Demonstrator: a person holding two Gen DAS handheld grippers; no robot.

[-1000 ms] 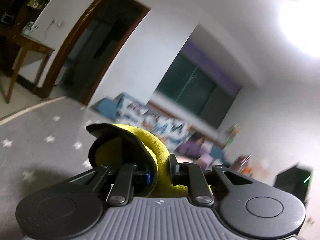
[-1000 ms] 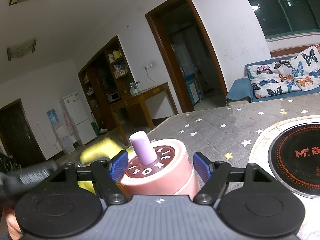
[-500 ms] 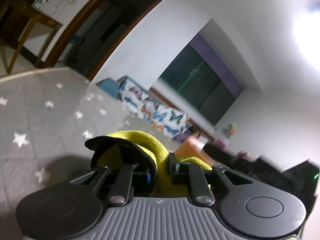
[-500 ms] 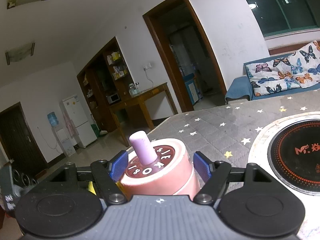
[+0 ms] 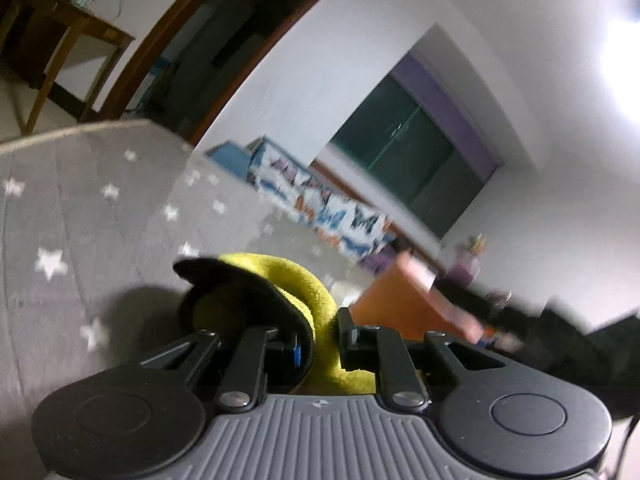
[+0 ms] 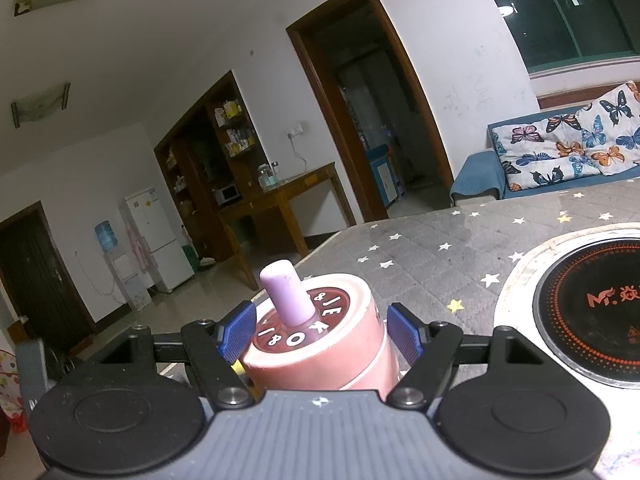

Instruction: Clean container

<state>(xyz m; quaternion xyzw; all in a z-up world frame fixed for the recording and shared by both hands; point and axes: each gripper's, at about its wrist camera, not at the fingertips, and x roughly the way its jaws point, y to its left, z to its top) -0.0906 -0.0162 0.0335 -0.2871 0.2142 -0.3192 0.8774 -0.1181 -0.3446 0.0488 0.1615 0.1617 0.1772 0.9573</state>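
While my right gripper [image 6: 320, 332] clamps the pink container [image 6: 320, 344] by its sides, lavender knob [image 6: 286, 298] tilted up and away over the starred table [image 6: 440, 248], my left gripper [image 5: 320, 340] is pinched together on the yellow cloth [image 5: 304, 280]; from the left view the container blurs ahead to the right [image 5: 404, 304], so I judge the cloth must travel that way.

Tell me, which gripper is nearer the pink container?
Right. The right gripper holds the pink container between its fingers; the left gripper, shut on a yellow cloth, is beside it.
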